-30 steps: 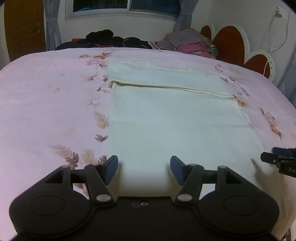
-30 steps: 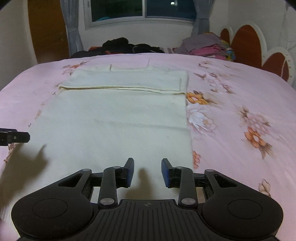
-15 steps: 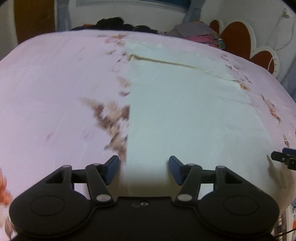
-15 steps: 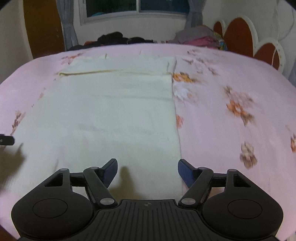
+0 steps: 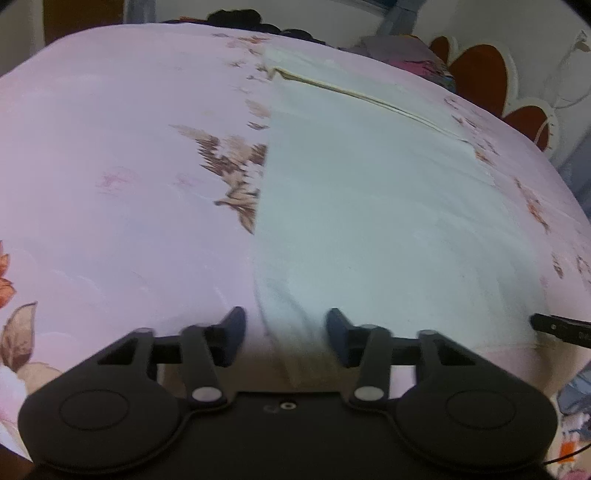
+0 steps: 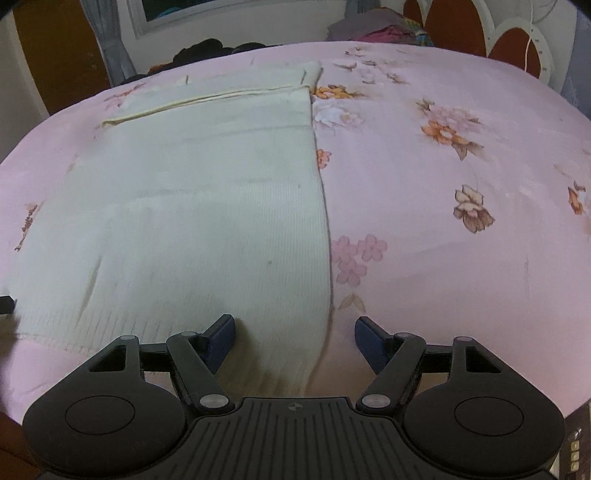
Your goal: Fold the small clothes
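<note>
A cream knit garment (image 5: 369, 192) lies flat on the pink floral bedspread (image 5: 122, 166), with a fold line across its far end. My left gripper (image 5: 284, 338) is open and straddles the garment's near left corner. My right gripper (image 6: 293, 341) is open wide and straddles the garment's (image 6: 192, 206) near right corner on the bedspread (image 6: 443, 221). The right gripper's fingertip (image 5: 554, 326) shows at the right edge of the left wrist view. The left gripper's tip (image 6: 5, 304) shows at the left edge of the right wrist view.
Dark clothes (image 6: 207, 50) and a pile of folded coloured clothes (image 6: 373, 31) lie at the far side of the bed. A red and white scalloped headboard (image 5: 495, 81) stands at the right. A window and curtain (image 6: 110, 44) are behind.
Both grippers have moved down and toward the garment's near corners, left one leftward, right one rightward. The right gripper's jaws have opened wider. The left gripper stays open.
</note>
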Available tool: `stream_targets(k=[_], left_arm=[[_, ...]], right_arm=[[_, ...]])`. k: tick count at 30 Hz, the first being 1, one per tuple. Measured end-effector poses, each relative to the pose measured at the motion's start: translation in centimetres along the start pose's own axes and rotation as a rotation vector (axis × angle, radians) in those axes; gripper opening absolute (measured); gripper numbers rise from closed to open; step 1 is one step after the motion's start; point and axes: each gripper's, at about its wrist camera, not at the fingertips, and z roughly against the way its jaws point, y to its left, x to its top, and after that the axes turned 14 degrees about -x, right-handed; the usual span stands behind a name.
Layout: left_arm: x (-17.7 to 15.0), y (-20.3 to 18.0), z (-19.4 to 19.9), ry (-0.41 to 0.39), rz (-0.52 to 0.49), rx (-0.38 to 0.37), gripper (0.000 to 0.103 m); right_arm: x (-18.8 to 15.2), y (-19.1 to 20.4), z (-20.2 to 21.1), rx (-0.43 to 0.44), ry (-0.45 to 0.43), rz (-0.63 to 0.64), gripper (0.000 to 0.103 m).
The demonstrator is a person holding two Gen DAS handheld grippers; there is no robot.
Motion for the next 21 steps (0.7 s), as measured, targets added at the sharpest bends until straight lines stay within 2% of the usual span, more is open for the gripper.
stream_targets(k=[1, 2, 4, 6, 8, 9, 15, 21], left_arm=[[0.1, 0.0, 0.0, 0.003, 0.004, -0.012, 0.031], [0.2, 0.0, -0.1, 0.009, 0.007, -0.021, 0.019], [0.6, 0.1, -0.3, 0.028, 0.011, -0.056, 0.008], [0.7, 0.1, -0.5, 0.036, 0.011, -0.077, 0.007], [1.0, 0.1, -0.5, 0.031, 0.008, -0.100, 0.006], [1.1, 0.1, -0.5, 0.023, 0.011, -0.112, 0.006], [3.3, -0.5, 0.3, -0.035, -0.013, -0.166, 0.006], [8.1, -1.1, 0.8, -0.149, -0.054, -0.195, 0.006]], right_arm=[[0.0, 0.0, 0.1, 0.010, 0.003, -0.007, 0.053], [0.0, 0.1, 0.3, 0.015, 0.004, -0.008, 0.048], [0.0, 0.4, 0.4, 0.017, 0.000, -0.002, 0.040], [0.0, 0.6, 0.5, 0.027, 0.003, 0.003, 0.031], [0.2, 0.8, 0.5, 0.042, 0.007, 0.012, 0.012], [0.4, 0.8, 0.6, 0.057, 0.013, 0.003, 0.008], [2.4, 0.8, 1.9, 0.115, -0.057, -0.049, 0.007], [7.0, 1.1, 3.3, 0.163, -0.178, -0.101, 0.007]])
